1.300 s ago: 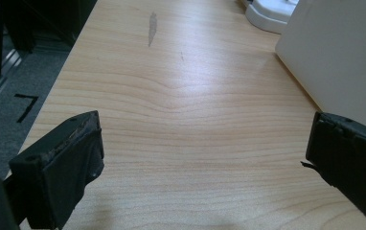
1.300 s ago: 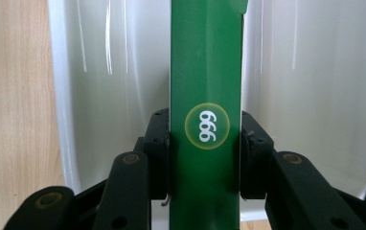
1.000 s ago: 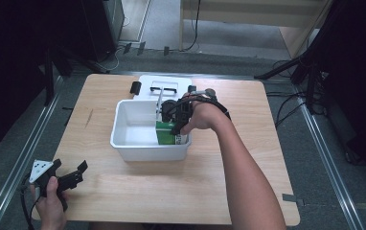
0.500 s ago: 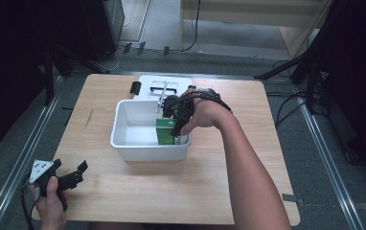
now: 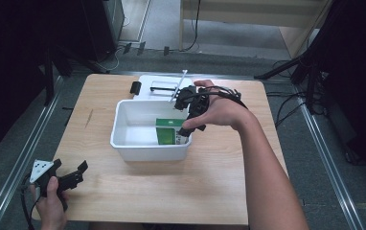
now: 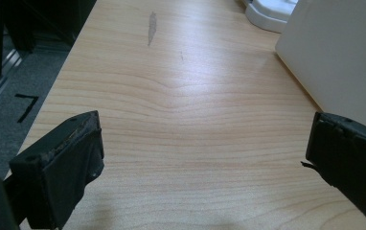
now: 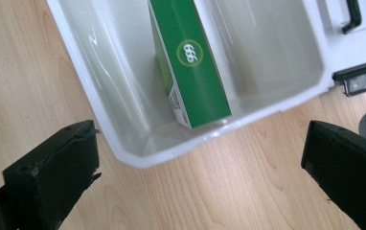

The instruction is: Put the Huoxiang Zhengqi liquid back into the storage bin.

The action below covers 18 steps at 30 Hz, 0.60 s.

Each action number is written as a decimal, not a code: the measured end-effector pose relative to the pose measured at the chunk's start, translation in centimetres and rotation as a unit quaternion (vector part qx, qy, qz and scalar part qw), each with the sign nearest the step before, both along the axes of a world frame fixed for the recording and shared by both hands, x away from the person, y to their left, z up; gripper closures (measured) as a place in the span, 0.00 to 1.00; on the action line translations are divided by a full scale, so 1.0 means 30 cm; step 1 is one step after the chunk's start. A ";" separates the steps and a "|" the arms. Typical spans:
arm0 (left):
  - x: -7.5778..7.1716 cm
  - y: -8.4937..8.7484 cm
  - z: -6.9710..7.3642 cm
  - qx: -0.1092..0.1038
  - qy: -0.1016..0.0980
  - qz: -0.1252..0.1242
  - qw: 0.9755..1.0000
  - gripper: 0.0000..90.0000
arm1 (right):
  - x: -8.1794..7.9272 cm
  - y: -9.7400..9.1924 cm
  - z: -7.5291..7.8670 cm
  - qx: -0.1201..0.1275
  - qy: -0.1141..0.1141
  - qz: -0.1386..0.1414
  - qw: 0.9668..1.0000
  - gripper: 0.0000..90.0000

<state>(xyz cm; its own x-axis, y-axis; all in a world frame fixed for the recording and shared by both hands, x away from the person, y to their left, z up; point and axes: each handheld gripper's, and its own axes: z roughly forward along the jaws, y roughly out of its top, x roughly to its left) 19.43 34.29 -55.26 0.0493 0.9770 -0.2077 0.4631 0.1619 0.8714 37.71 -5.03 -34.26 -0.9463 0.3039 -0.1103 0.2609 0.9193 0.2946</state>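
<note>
Hovering over the white bin's (image 5: 123,125) right end with the right gripper (image 7: 200,158), jaws just opened wide and empty, green box (image 7: 190,67) leaning on edge directly below inside, long axis running along the bin; left gripper (image 5: 71,177) idling open, well apart.

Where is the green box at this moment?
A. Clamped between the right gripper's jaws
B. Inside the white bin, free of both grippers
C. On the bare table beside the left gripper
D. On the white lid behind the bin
B: the green box stands in the white bin, and the right gripper has its jaws wide apart with nothing between them.
</note>
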 end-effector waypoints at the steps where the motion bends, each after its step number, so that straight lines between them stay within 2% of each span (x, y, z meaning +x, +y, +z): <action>1: 0.000 0.000 0.000 0.000 0.000 0.000 1.000 0.00 | 0.000 0.000 0.000 0.000 0.000 0.000 1.000 0.00; 4: 0.000 0.000 0.000 0.000 0.000 0.000 1.000 0.00 | -0.002 -0.037 0.008 0.008 -0.005 -0.012 1.000 0.00; 6: 0.000 0.000 0.000 0.001 0.000 0.000 1.000 0.00 | 0.001 -0.084 0.005 0.013 -0.007 -0.036 0.999 0.00; 7: 0.000 0.000 0.000 0.001 0.000 0.000 1.000 0.00 | 0.001 -0.084 0.005 0.013 -0.007 -0.036 0.999 0.00; 8: 0.000 0.000 0.000 0.001 0.000 0.000 1.000 0.00 | 0.004 -0.114 -0.002 0.019 -0.007 -0.052 0.998 0.00; 14: 0.000 0.000 0.000 0.000 0.000 0.000 1.000 0.00 | 0.001 -0.180 -0.027 0.026 -0.007 -0.073 0.997 0.00; 17: 0.000 0.000 0.000 -0.001 -0.001 0.001 1.000 0.00 | -0.005 -0.224 -0.046 0.039 -0.012 -0.095 0.995 0.00; 18: 0.000 0.000 0.000 0.000 -0.001 0.000 1.000 0.00 | -0.010 -0.252 -0.059 0.050 -0.015 -0.105 0.993 0.00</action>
